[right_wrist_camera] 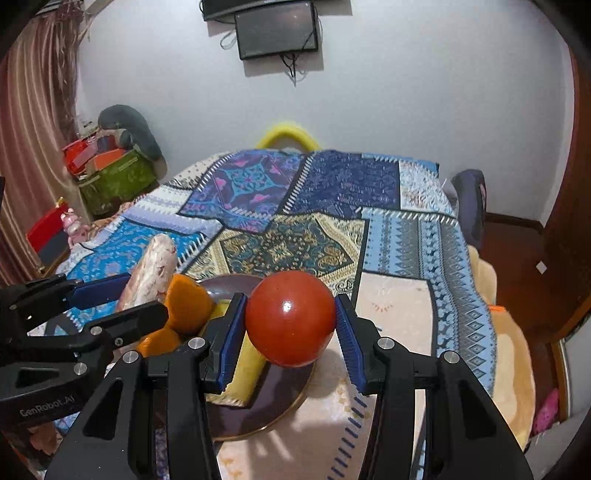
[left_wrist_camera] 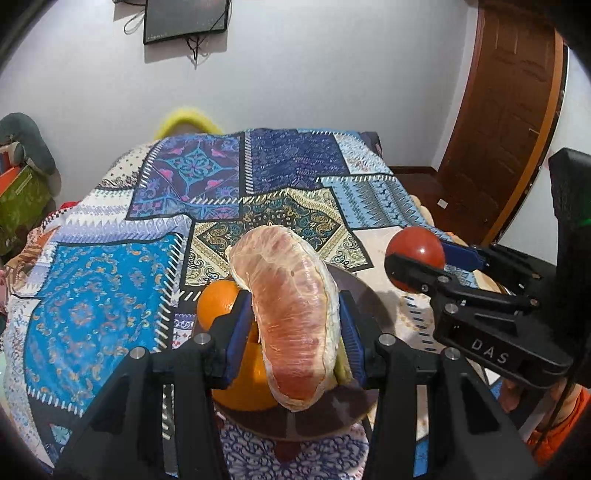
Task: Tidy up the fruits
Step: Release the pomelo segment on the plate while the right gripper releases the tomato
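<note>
My left gripper [left_wrist_camera: 295,332] is shut on a big peeled pomelo segment [left_wrist_camera: 291,317], pink under a pale membrane, held over a dark brown plate [left_wrist_camera: 358,291]. Oranges [left_wrist_camera: 218,302] lie on the plate under it. My right gripper [right_wrist_camera: 290,328] is shut on a glossy red tomato [right_wrist_camera: 290,317], which hangs above the plate's [right_wrist_camera: 280,402] right part. In the right wrist view the oranges [right_wrist_camera: 186,308] and a yellow fruit piece [right_wrist_camera: 243,373] rest on the plate, and the left gripper [right_wrist_camera: 122,295] with the pomelo segment [right_wrist_camera: 153,273] is at the left. The right gripper [left_wrist_camera: 417,262] with the tomato [left_wrist_camera: 417,247] shows at the right of the left wrist view.
The plate sits on a bed covered by a patchwork batik sheet [left_wrist_camera: 110,280] in blues. A white wall with a mounted screen [right_wrist_camera: 277,31] is behind. Boxes and bags [right_wrist_camera: 110,173] stand at the left, a brown wooden door [left_wrist_camera: 509,110] at the right.
</note>
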Demonstrator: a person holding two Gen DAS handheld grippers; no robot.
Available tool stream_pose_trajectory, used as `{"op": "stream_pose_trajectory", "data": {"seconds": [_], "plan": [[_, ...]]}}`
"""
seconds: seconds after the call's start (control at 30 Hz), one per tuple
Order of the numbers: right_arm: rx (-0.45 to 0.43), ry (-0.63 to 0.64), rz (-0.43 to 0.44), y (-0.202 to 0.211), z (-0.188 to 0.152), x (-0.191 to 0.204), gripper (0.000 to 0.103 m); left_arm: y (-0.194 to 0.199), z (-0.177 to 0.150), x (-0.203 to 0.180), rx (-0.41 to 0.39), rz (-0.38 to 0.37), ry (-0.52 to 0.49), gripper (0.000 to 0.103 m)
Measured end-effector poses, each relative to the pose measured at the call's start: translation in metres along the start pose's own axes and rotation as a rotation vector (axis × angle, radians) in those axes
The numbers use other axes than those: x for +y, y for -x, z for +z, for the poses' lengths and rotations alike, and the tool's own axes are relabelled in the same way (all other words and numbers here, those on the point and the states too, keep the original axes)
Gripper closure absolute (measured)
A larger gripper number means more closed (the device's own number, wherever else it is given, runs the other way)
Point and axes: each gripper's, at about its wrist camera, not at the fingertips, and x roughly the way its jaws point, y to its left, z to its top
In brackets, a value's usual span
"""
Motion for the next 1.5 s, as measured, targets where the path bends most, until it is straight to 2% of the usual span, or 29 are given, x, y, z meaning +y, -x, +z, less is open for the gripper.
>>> {"op": "stream_pose_trajectory", "data": {"seconds": [0.37,0.7,0.8,1.17,1.5], "plan": [[0.089,-0.049,0.030,-0.049,-0.009,-0.014,0.059,-0.039,-0.001,0.005,0.037,0.020,0.014,0.057],[0.120,-0.047,0.045,-0.065,-0.017,-0.012,0.057,-0.044,-0.001,-0.001,0.023,0.049,-0.024,0.056],[0.122,-0.054,0.047,-0.066,-0.017,-0.014,0.057,-0.044,0.001,0.001,0.035,0.024,-0.004,0.052],[0.110,-0.038,0.043,-0.051,-0.018,-0.011,0.054,-0.026,-0.003,0.009,0.045,0.017,0.027,0.046],[0.040,0.018,0.005,0.003,-0.019,0.005,0.054,0.031,-0.007,0.019,-0.011,0.039,0.047,0.044]]}}
